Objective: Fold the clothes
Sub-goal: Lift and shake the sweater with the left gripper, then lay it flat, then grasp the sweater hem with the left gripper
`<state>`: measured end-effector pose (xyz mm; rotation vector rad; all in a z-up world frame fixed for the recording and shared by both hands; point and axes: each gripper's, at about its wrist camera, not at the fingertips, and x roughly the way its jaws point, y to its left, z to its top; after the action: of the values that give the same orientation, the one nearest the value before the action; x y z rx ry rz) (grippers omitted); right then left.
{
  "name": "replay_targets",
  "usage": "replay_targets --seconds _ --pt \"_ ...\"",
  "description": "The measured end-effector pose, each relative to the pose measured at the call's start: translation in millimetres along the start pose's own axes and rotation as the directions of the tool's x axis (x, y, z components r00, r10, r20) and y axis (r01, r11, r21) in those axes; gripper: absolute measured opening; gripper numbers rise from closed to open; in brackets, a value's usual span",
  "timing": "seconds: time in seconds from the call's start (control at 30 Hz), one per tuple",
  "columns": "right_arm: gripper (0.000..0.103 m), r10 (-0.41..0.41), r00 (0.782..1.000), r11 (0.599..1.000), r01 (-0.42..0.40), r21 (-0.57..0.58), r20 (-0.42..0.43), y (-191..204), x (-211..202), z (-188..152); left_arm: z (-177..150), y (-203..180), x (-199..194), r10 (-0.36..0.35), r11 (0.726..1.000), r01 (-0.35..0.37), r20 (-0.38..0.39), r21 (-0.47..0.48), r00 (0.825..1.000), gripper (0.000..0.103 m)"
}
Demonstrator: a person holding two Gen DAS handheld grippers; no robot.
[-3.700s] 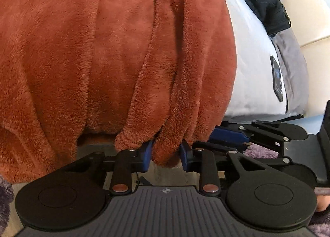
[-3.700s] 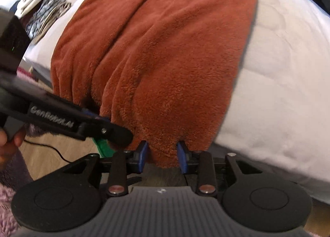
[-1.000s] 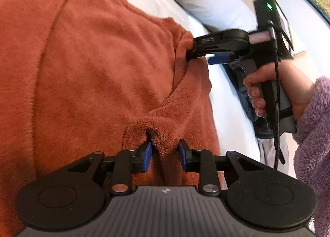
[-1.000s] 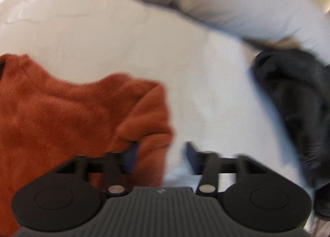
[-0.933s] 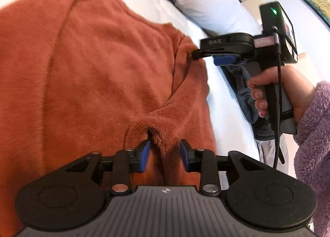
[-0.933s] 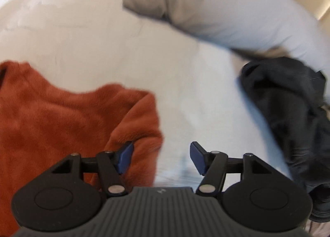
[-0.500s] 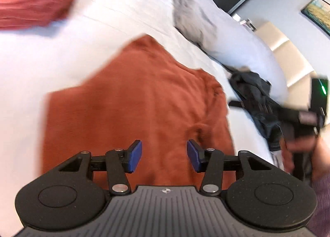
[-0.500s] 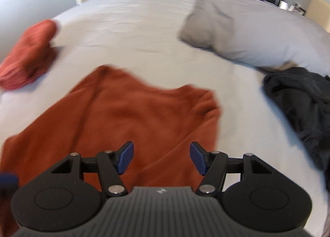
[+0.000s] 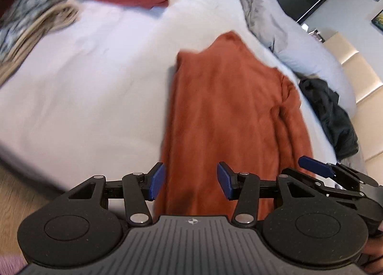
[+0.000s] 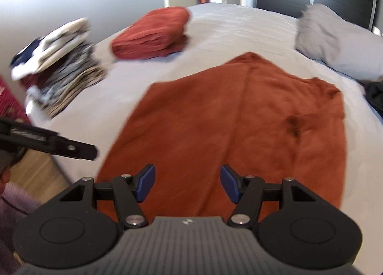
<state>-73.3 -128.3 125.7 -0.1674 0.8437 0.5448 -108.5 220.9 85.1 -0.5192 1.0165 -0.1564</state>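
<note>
A rust fleece garment (image 9: 229, 112) lies on the white bed (image 9: 95, 78), folded over on itself, with its near end hanging over the bed's front edge. It also fills the middle of the right wrist view (image 10: 239, 119). My left gripper (image 9: 190, 182) hovers open above the garment's near end with nothing between its blue pads. My right gripper (image 10: 188, 186) is open too, empty, and back from the cloth. One of the right gripper's blue fingertips (image 9: 313, 164) shows at the right of the left wrist view. The left gripper (image 10: 91, 152) shows side-on at the left of the right wrist view.
A folded red garment (image 10: 153, 35) and a stack of folded clothes (image 10: 57, 69) sit at the bed's far left. A grey pillow (image 9: 287, 45) and a crumpled black garment (image 9: 330, 117) lie to the right. Wooden floor (image 9: 21, 191) shows below the bed's edge.
The left gripper opened and let go of the garment's fold. Both grippers pulled back from the bed and rose, so the whole garment and bed now show.
</note>
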Motion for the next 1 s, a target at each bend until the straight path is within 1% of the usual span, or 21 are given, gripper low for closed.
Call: replay_targets --seconds 0.1,0.2,0.3,0.37,0.4,0.5,0.6,0.7,0.73,0.77,0.83,0.9,0.93,0.97,1.0 --pt "0.064 -0.002 1.000 0.999 0.001 -0.035 -0.003 19.5 0.0 -18.2 -24.0 8.2 0.2 -0.002 1.000 0.003 -0.038 0.015 0.999 0.050" --pt "0.064 -0.009 0.999 0.999 0.008 -0.041 -0.037 19.4 4.3 -29.9 -42.3 10.7 4.9 0.007 0.999 -0.004 -0.069 0.046 0.998 0.051" --pt "0.064 -0.028 0.997 0.999 0.030 0.030 -0.068 7.0 7.9 -36.5 -56.0 11.6 15.9 0.008 0.997 0.001 -0.113 0.080 0.994 0.055" --pt "0.064 -0.028 0.997 0.998 0.032 0.059 -0.072 1.0 9.1 -38.7 -63.8 14.0 27.3 0.011 0.994 0.006 -0.151 0.109 0.988 0.055" --pt "0.064 -0.023 0.997 0.998 0.028 0.065 -0.072 0.5 9.3 -39.8 -67.7 15.3 31.1 0.020 0.992 0.001 -0.158 0.128 0.987 0.055" --pt "0.064 -0.006 0.998 0.998 0.010 0.065 -0.068 3.0 9.2 -42.2 -71.3 14.4 45.2 0.035 0.981 -0.005 -0.155 0.192 0.987 0.055" --pt "0.064 0.007 0.998 0.998 -0.003 0.060 -0.065 4.5 8.9 -45.2 -71.1 17.0 51.0 0.017 0.980 0.011 -0.140 0.198 0.990 0.055" --pt "0.064 0.015 0.998 0.998 -0.010 0.068 -0.069 2.4 9.7 -48.5 -73.6 16.2 54.0 0.014 0.968 0.017 -0.121 0.250 0.993 0.055" --pt "0.064 0.013 0.997 0.997 -0.008 0.071 -0.072 1.3 10.5 -49.0 -73.0 16.1 54.8 0.010 0.964 0.021 -0.118 0.264 0.993 0.053" --pt "0.064 0.013 0.997 0.997 -0.007 0.075 -0.072 -0.1 10.4 -49.8 -72.4 17.6 55.5 -0.004 0.963 0.036 -0.120 0.266 0.993 0.044" --pt "0.064 0.014 0.997 0.996 -0.007 0.088 -0.073 -2.8 10.4 -50.8 -74.3 18.2 53.9 -0.033 0.959 0.067 -0.125 0.274 0.992 0.030" --pt "0.064 0.014 0.997 0.995 -0.007 0.101 -0.073 -5.1 10.2 -51.9 -76.4 20.2 51.3 -0.038 0.959 0.073 -0.132 0.272 0.990 0.020" --pt "0.064 0.015 0.997 0.994 -0.007 0.106 -0.073 -5.9 10.0 -52.3 -76.9 22.5 49.5 -0.036 0.963 0.071 -0.138 0.260 0.990 0.017" --pt "0.064 0.018 0.997 0.994 -0.010 0.106 -0.073 -5.4 9.4 -52.6 -76.1 27.6 46.7 -0.040 0.972 0.072 -0.144 0.225 0.989 0.012" --pt "0.064 0.024 0.997 0.995 -0.016 0.103 -0.073 -4.0 8.6 -52.8 -75.4 32.8 43.7 -0.043 0.979 0.071 -0.149 0.189 0.988 0.010"
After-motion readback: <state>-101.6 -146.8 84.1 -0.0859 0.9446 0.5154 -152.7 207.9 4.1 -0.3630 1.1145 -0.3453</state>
